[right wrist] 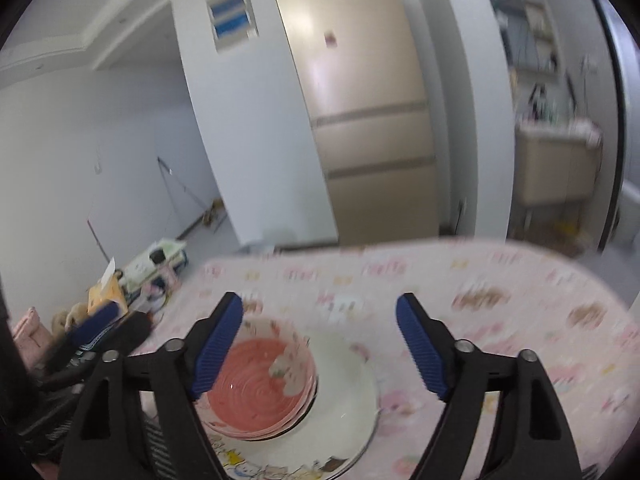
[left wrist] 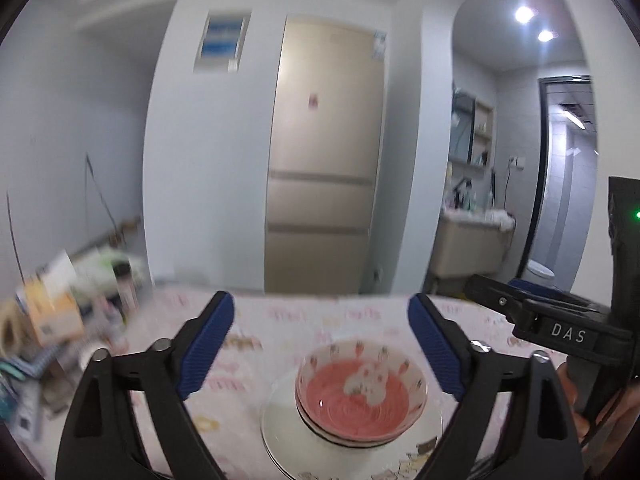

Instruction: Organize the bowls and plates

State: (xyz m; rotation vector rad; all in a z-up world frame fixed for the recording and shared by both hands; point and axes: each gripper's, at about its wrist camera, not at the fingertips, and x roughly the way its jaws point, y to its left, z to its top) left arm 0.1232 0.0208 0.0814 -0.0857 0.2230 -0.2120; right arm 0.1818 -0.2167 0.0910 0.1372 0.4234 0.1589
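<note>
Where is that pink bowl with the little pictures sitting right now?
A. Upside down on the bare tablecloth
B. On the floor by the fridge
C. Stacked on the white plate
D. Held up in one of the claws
C: the pink bowl rests upright on the white plate, apparently nested in another bowl, and both claws are open and hold nothing.

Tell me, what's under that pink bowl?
The pink bowl sits in a second bowl, on a white plate. The plate's middle is covered, so nothing shows there.
</note>
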